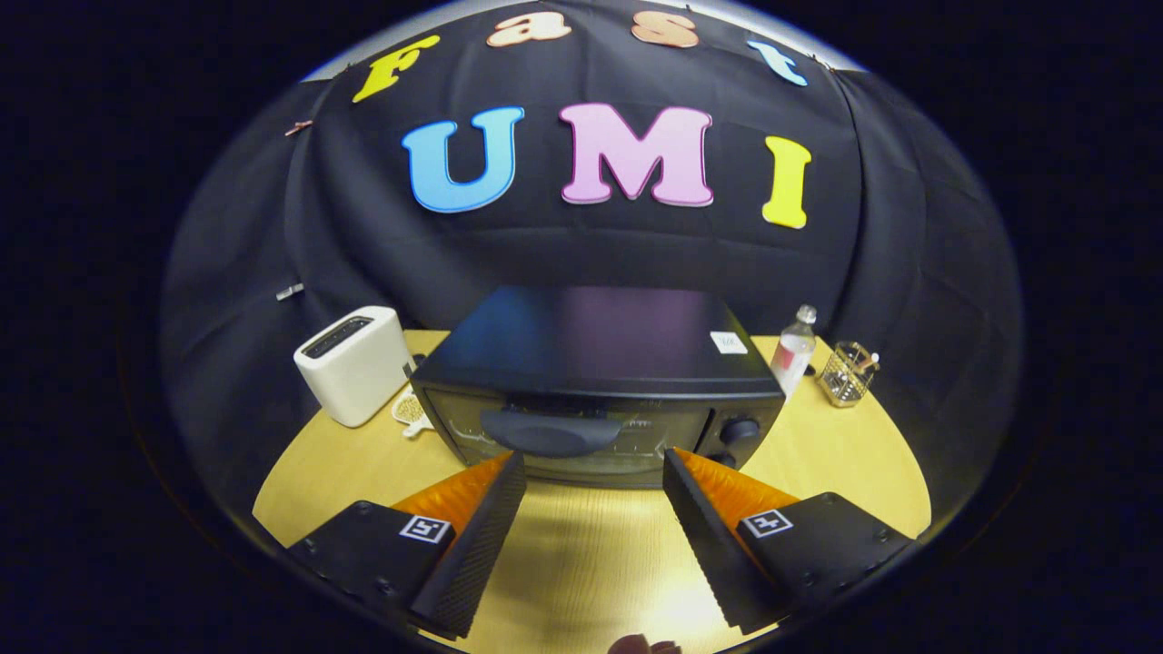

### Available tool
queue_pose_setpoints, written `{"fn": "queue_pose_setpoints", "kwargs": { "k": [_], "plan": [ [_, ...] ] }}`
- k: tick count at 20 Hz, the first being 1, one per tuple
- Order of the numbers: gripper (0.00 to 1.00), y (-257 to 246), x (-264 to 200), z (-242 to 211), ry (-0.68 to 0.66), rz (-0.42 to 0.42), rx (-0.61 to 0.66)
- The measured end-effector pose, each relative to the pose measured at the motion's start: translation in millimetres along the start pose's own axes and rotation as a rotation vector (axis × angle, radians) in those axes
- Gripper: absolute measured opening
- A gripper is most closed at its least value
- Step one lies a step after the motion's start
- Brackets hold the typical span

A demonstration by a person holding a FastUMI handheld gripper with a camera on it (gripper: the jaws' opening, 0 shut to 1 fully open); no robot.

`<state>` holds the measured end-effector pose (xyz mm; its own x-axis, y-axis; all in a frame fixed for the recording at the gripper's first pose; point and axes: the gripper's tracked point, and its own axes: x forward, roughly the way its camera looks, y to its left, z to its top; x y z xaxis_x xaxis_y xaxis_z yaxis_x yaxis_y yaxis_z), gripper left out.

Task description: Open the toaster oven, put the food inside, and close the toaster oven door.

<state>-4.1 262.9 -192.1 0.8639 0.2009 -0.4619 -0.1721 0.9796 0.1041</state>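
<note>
— Where's the toaster oven [595, 386]?
— On the wooden table [845, 454], door closed, its handle [551, 433] just beyond the gripper [594, 468], whose fingers are spread wide with nothing between them.
— And around the oven?
— A white toaster [354, 363] on one side; on the other, a clear bottle [793, 351] touching or just beside it, then a wire holder [847, 373] a bit farther out

One toaster oven [595, 381], one toaster [354, 363], one bottle [793, 351], one wire basket [847, 373].
</note>
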Motion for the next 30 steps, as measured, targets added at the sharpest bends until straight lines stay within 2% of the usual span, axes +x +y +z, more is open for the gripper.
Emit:
{"fn": "queue_pose_setpoints", "kwargs": {
  "k": [3, 7, 12, 15, 18, 22, 30],
  "plan": [
    [1.0, -20.5, -13.5, 38.7, -0.116, -0.03, 0.007],
    [1.0, -29.8, -38.1, 81.4, -0.227, 0.0, 0.046],
    [1.0, -43.7, -72.6, 125.0, -0.331, 0.018, 0.026],
    [0.99, -66.1, -96.2, 153.3, -0.408, -0.043, -0.01],
    [0.99, -77.2, -114.2, 168.7, -0.439, -0.052, 0.009],
    [0.99, -116.1, -132.0, 180.7, -0.484, -0.154, -0.083],
    [0.98, -154.7, -150.3, 181.3, -0.489, -0.125, -0.066]
  ]
}}
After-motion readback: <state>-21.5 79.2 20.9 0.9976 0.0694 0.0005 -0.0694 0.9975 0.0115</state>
